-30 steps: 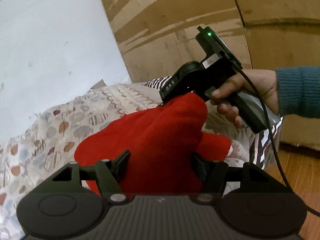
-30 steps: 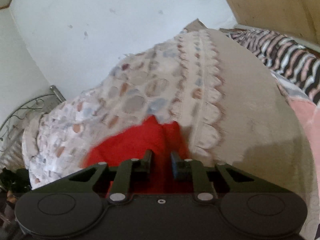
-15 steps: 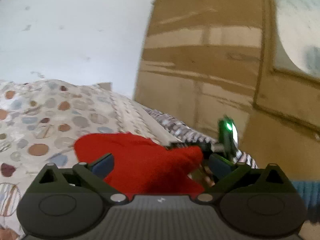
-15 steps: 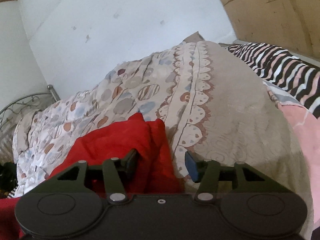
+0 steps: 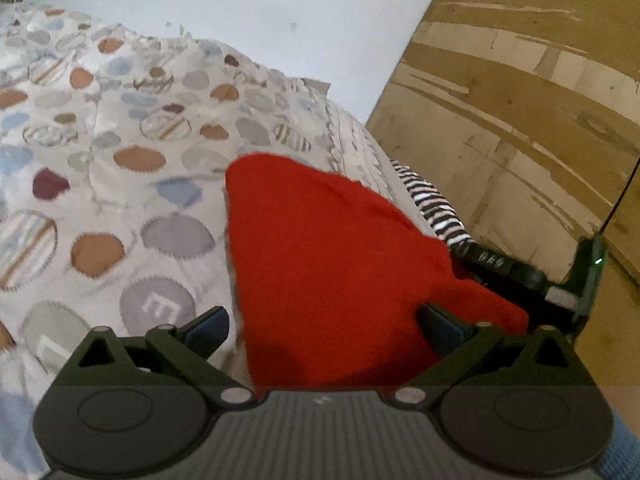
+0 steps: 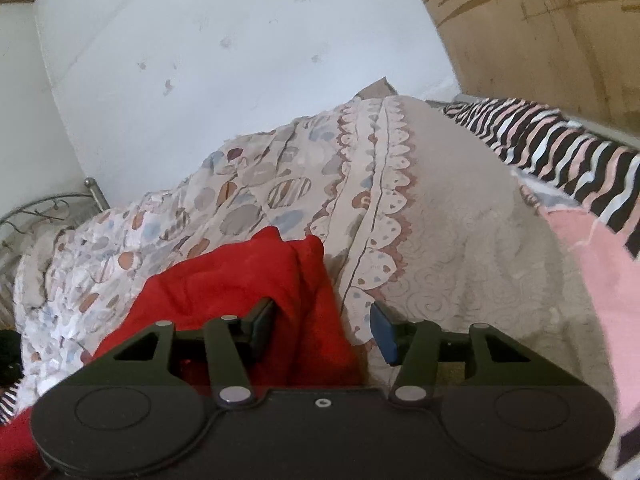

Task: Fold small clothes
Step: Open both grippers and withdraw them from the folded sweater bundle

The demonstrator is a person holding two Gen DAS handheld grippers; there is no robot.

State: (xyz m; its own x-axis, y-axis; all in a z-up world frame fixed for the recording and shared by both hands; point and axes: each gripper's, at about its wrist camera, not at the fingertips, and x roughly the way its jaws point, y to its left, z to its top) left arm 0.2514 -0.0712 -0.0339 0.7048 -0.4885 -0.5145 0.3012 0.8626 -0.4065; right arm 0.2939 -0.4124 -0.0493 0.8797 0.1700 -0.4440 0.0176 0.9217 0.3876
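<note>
A red garment (image 5: 332, 248) lies bunched on the patterned quilt (image 5: 120, 160). My left gripper (image 5: 324, 322) is wide open, and the cloth's near end lies loose between its fingers with neither pad pressing it. The black body of the right gripper (image 5: 516, 272) shows just past the garment's right corner. In the right wrist view the red garment (image 6: 248, 280) sits to the left. My right gripper (image 6: 322, 326) has its jaws opening; a fold of red cloth lies against the left finger (image 6: 262, 320) while the right finger (image 6: 382, 332) stands free over the beige quilt.
A black-and-white striped cloth (image 6: 560, 144) and a pink cloth (image 6: 592, 264) lie at the bed's right side. A brown wooden panel (image 5: 520, 100) rises behind it, beside a white wall (image 6: 240, 80). A metal bed frame (image 6: 48, 204) curls at the far left.
Both grippers opened and let go of the red garment, which now rests on the quilt. The left gripper rolled and swung so its view now faces the quilt more squarely.
</note>
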